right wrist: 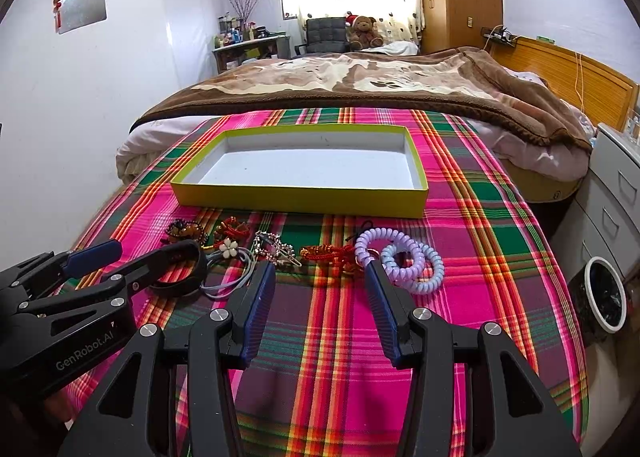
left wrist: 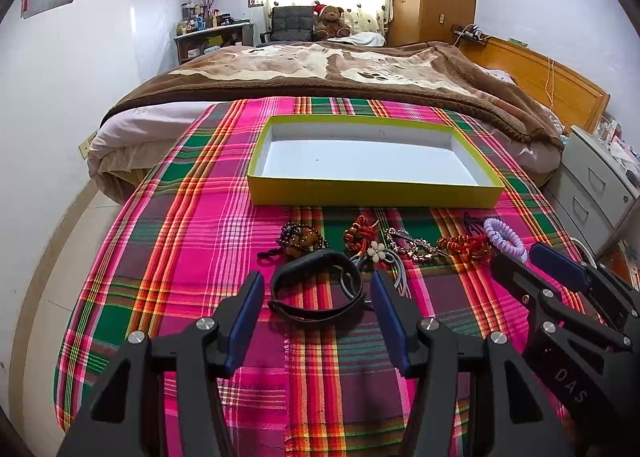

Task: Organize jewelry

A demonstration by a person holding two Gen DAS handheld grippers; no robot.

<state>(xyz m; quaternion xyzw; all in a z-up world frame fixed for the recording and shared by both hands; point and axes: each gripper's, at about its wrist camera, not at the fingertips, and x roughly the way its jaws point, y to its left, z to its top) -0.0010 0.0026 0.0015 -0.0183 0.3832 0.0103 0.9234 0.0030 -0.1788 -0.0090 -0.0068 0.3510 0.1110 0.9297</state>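
Observation:
An empty yellow-green box (left wrist: 372,195) (right wrist: 296,203) with a white inside sits on the plaid cloth. Before it lies a row of jewelry: a brown bead bracelet (left wrist: 300,237), red knotted cords (left wrist: 358,235), a rhinestone chain (left wrist: 412,245) (right wrist: 278,247), a red braided bracelet (left wrist: 464,245) (right wrist: 332,253), purple coil bands (left wrist: 504,239) (right wrist: 404,257) and a black wristband (left wrist: 320,289) (right wrist: 180,269). My left gripper (left wrist: 318,281) is open, its jaws on either side of the black wristband. My right gripper (right wrist: 320,269) is open, just short of the red bracelet and coil bands.
The plaid cloth (left wrist: 180,257) covers the foot of a bed with a brown blanket (left wrist: 320,73). A grey drawer cabinet (right wrist: 616,185) and a round bin (right wrist: 604,293) stand at the right. The floor drops off at the left.

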